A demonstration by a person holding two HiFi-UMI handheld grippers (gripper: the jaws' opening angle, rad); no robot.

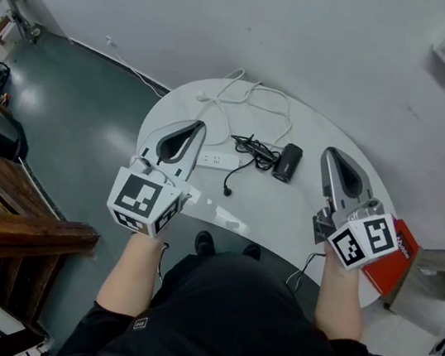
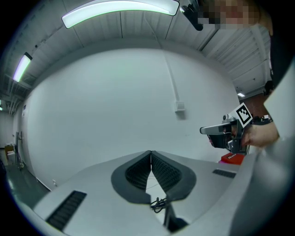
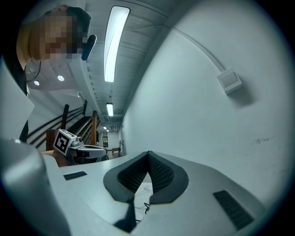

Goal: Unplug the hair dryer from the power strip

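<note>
Both closed, empty: left hand-held gripper (image 1: 200, 126), right hand-held gripper (image 1: 328, 152). The plug (image 1: 226, 190) lies apart from the power strip (image 1: 217, 160), apparently already removed.

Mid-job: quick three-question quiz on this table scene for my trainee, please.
1. True or false: the left gripper and the right gripper both have their jaws together, empty.
2. What lies between the power strip and the right gripper? A) hair dryer B) mug C) scissors
3. Fill in: the black plug lies loose on the ____, apart from the strip.
Key: 1 true; 2 A; 3 table.
</note>
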